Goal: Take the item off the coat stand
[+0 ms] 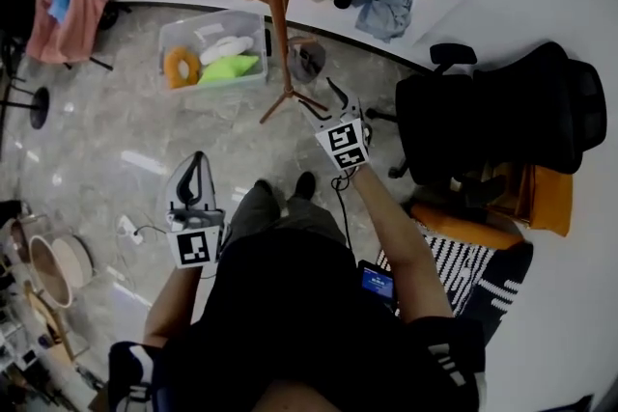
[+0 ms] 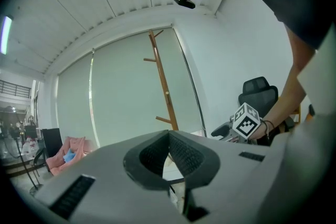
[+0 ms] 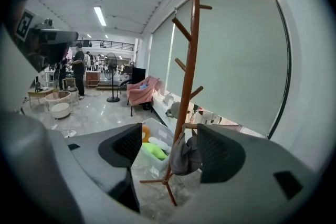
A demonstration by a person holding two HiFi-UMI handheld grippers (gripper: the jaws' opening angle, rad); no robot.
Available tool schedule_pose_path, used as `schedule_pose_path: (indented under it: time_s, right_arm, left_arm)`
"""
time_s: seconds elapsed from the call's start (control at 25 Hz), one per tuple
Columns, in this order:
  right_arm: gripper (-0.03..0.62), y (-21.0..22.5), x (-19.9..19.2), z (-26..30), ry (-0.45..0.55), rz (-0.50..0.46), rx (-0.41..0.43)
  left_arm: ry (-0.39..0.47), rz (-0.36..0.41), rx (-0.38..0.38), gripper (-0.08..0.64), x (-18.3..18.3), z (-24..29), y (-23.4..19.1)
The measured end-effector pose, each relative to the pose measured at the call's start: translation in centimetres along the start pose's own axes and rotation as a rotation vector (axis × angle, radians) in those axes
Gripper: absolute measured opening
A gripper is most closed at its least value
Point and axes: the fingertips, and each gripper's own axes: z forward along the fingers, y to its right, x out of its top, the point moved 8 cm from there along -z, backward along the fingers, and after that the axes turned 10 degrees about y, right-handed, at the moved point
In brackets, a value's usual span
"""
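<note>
Head view: coat stand point(image 1: 274, 5) rises from the marble floor ahead of me, with a gray cloth item point(image 1: 307, 61) hanging low on it, against the pole. Right gripper point(image 1: 326, 101) is held out toward the stand's feet, near the item and not touching it. Left gripper point(image 1: 195, 171) sits lower and closer to my body, well apart from the stand. A clear bin point(image 1: 214, 17) just left of the stand holds orange, white and green things. A black office chair point(image 1: 502, 111) is to the right.

Left gripper view: jaws together, pads meeting at the tips, nothing between them. It points upward; the upper pole and pegs show against the pale window blind. The right gripper's marker cube and the hand holding it appear at the right.

Right gripper view: jaws wide apart and empty. The pole runs up through the gap, and the gray item hangs from a low peg, framed between the two pads but beyond them. The bin lies on the floor behind.
</note>
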Motion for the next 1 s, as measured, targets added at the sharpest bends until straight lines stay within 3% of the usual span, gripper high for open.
schedule_pose_path:
  time_s: [0.48, 1.0]
  right_arm:
    - [0.341, 3.9, -7.8, 12.7, -0.159, 0.042, -0.047]
    - [0.339, 5.3, -14.2, 19.2, -0.291, 0.146, -0.09]
  left_arm:
    - [-0.071, 0.011, -0.107, 0.025, -4.6, 9.3, -4.2]
    - [-0.138, 0.025, -0.119, 0.025, -7.0, 11.8, -6.8]
